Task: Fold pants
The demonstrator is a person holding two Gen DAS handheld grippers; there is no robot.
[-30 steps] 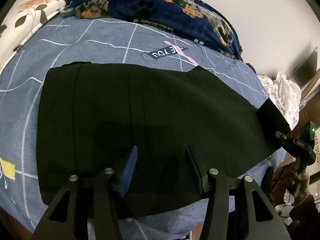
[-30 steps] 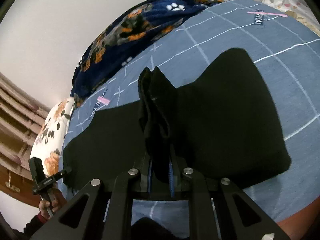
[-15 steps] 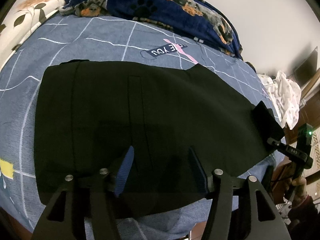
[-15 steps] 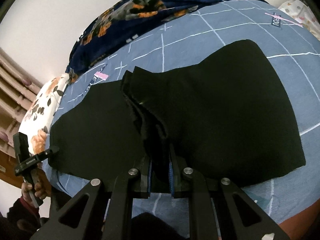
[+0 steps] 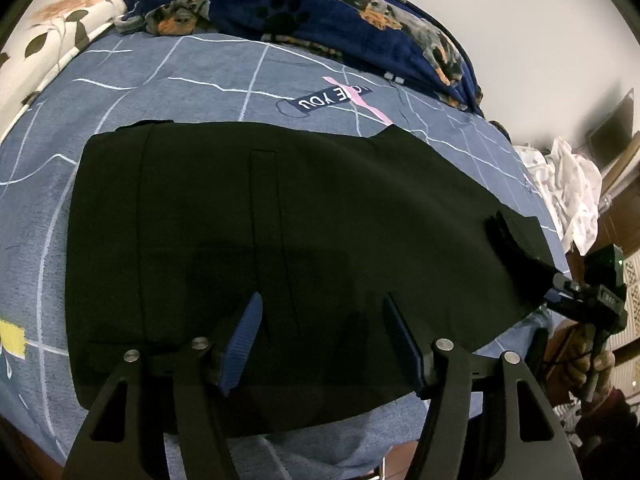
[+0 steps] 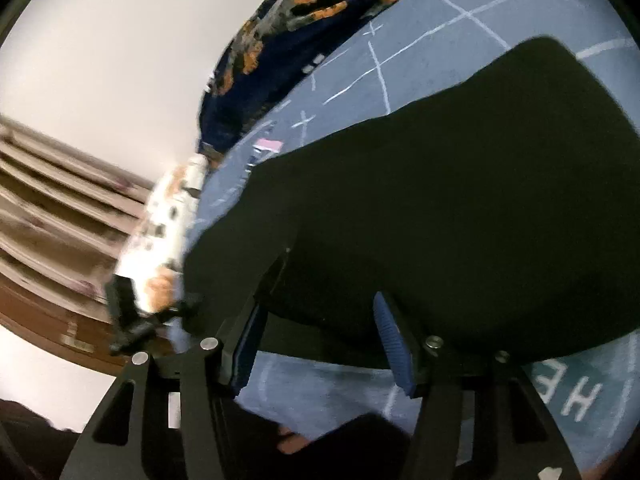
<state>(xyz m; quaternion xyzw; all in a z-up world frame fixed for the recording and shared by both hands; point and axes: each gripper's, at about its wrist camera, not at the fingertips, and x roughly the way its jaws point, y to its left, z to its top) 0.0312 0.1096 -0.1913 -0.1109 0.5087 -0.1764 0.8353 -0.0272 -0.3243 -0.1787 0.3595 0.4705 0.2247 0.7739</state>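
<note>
Black pants (image 5: 280,232) lie flat on a blue-grey bed sheet (image 5: 120,92), folded lengthwise, with the waistband at the left. My left gripper (image 5: 320,336) is open and empty, hovering over the pants' near edge. In the right wrist view the pants (image 6: 460,200) spread across the sheet; my right gripper (image 6: 320,340) is open and empty just above their near edge. The right gripper also shows in the left wrist view (image 5: 576,296) at the pants' leg end, where the cloth is bunched.
A navy dog-print blanket (image 5: 320,20) lies along the bed's far side. A floral pillow (image 5: 48,32) sits at the far left. White clothes (image 5: 568,184) are heaped beyond the bed's right end. Wooden furniture (image 6: 48,208) stands past the bed's end.
My right gripper was shut on a raised fold of the pants; it has lowered, opened and let go, and the cloth now lies flat. The left gripper stayed open and shifted slightly.
</note>
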